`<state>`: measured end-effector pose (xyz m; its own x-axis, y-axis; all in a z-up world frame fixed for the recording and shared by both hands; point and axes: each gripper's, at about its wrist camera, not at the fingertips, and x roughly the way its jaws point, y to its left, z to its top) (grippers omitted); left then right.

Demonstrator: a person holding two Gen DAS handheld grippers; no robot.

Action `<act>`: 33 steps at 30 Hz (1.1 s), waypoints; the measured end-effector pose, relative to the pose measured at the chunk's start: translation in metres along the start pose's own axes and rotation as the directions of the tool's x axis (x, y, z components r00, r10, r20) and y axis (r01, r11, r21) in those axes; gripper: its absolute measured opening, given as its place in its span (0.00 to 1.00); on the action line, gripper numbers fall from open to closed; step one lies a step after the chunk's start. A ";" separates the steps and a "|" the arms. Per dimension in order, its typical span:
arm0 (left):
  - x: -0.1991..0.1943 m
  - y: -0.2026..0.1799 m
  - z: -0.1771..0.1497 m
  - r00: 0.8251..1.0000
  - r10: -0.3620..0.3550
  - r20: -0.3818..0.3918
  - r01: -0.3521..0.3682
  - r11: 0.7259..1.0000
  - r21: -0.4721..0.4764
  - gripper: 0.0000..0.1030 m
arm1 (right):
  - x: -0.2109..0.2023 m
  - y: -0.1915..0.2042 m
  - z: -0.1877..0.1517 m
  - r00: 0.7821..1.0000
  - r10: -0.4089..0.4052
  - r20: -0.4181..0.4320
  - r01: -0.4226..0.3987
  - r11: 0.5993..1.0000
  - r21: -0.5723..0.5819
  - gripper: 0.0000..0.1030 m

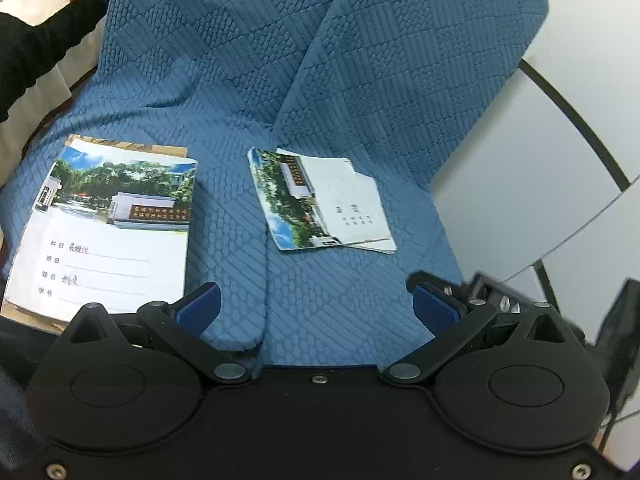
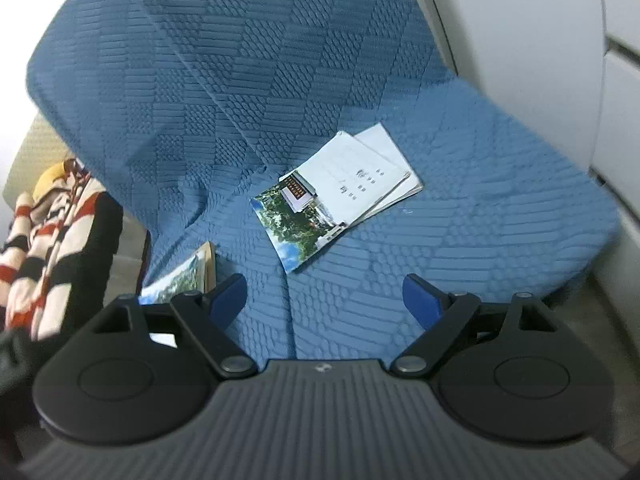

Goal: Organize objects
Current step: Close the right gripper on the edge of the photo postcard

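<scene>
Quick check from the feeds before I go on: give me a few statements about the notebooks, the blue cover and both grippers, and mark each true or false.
1. Both notebooks lie on the blue cover. True.
2. The left gripper is shut on a notebook. False: its jaws stand open with only fabric between them.
3. The smaller notebook lies apart from the larger notebook. True.
4. The right gripper holds the smaller notebook. False: it is open and the notebook lies ahead of it, untouched.
5. The two notebooks are stacked. False: they lie side by side with cover between them.
</scene>
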<state>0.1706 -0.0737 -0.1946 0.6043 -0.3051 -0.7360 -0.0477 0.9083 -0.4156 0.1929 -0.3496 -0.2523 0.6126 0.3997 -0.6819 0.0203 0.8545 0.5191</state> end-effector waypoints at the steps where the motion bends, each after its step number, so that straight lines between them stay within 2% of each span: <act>1: 0.004 0.003 0.001 1.000 0.008 0.001 -0.008 1.000 -0.002 0.99 | 0.008 -0.001 0.002 1.000 0.014 -0.006 -0.014 1.000 0.025 0.84; 5: 0.018 0.016 0.007 1.000 0.019 -0.009 -0.019 0.999 -0.025 0.99 | 0.048 -0.003 0.008 0.998 0.046 -0.050 -0.040 0.993 0.111 0.75; 15: 0.050 0.050 0.017 0.999 0.018 -0.038 -0.022 0.995 -0.096 0.98 | 0.136 0.003 0.009 0.986 0.059 -0.155 -0.022 0.974 0.227 0.37; 21: 0.057 0.062 0.018 0.999 0.003 -0.046 -0.009 0.992 -0.130 0.97 | 0.160 0.007 0.006 0.978 0.074 -0.196 -0.015 0.958 0.287 0.36; 24: 0.056 0.066 0.020 0.999 -0.003 -0.041 -0.003 0.990 -0.142 0.97 | 0.163 0.009 0.004 0.978 0.053 -0.204 0.011 0.954 0.299 0.36; 27: 0.054 0.070 0.021 1.000 -0.009 -0.030 0.004 0.988 -0.153 0.97 | 0.166 0.007 0.004 0.977 0.035 -0.208 0.035 0.945 0.324 0.28; 31: 0.051 0.077 0.022 1.000 -0.020 -0.020 0.016 0.985 -0.172 0.97 | 0.169 0.010 0.006 0.980 0.013 -0.200 0.053 0.945 0.322 0.26; 33: 0.050 0.080 0.022 1.000 -0.023 -0.019 0.020 0.984 -0.177 0.97 | 0.171 0.011 0.007 0.979 0.002 -0.206 0.068 0.941 0.333 0.20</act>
<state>0.2150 -0.0103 -0.2530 0.5898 -0.3318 -0.7363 -0.1758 0.8371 -0.5180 0.3034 -0.2747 -0.3597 0.4367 0.4610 -0.7725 0.3239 0.7206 0.6130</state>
